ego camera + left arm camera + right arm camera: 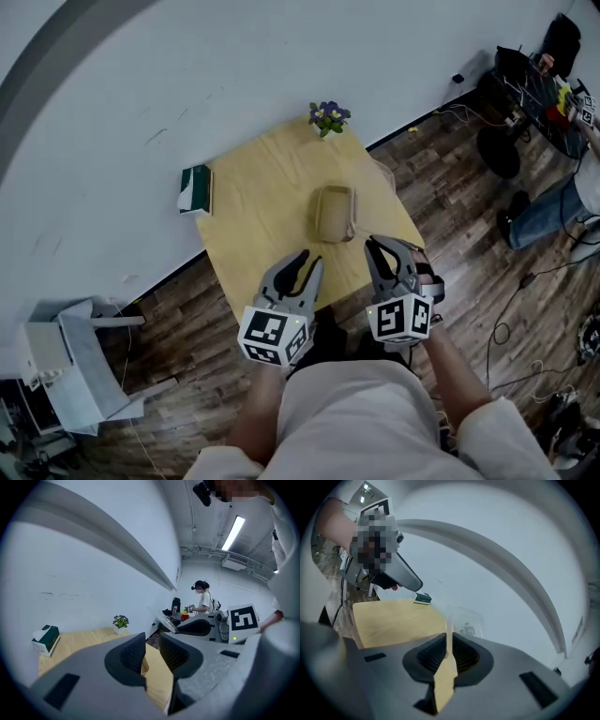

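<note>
**Overhead: two hand-held grippers close to a tan box on a wooden table**

Seen from the head camera, a small tan box [335, 214] sits near the middle of a light wooden table [244, 234] that stands against a white wall.

The right gripper [380, 248] is just beside the tan box, at its near right corner. Its own camera shows the jaws drawn almost together on the thin edge of a clear plastic piece [464, 620]. This piece rises past the jaws, and it is too faint to tell how it joins the tan box.

The left gripper [309, 261] is near the tan box, on its near left side, and is not touching it. Its jaws stand a narrow gap apart with nothing between them. Only the tabletop and a corner of the tan box show through the gap.

A green and white tissue box [195, 187] lies well to the left of the tan box, at the table's edge by the wall. A small pot of purple flowers [328, 116] stands beyond the tan box at the far corner.
</note>
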### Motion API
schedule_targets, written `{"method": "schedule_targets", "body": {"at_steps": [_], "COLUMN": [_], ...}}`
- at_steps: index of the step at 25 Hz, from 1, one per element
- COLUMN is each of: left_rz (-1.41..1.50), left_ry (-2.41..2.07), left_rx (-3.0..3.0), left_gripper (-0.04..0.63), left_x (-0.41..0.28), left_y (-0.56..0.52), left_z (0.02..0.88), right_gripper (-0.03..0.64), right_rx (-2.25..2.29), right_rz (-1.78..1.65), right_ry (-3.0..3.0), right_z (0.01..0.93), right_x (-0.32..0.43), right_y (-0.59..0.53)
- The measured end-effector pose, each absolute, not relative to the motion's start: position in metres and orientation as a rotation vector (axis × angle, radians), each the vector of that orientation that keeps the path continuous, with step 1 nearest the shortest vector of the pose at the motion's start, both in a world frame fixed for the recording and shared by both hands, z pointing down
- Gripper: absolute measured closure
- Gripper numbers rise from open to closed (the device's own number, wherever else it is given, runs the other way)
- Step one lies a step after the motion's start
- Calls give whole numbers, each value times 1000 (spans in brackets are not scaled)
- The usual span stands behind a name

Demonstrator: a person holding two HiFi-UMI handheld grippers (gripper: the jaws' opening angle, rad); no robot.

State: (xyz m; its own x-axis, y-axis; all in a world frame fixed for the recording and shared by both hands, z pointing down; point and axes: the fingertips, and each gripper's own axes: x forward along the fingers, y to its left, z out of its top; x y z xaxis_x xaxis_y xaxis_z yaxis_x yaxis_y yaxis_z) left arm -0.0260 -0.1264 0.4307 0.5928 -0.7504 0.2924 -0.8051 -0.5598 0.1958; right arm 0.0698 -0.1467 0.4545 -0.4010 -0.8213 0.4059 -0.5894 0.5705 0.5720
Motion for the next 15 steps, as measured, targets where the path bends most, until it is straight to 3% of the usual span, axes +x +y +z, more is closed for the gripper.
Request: {"method": "schedule_targets", "body": {"at_steps": [15], "left_rz": [230], "left_ry": [-1317], "left_rx": [2537], "left_gripper": [529], "left_x": [24], "left_y": [-70], "left_z": [409], "right_gripper": [575], "right_rx": [1191], "right_rz": [-151], "right_ry": [-2456], "right_z": [399], "right_x": [113], "right_y": [-79]}}
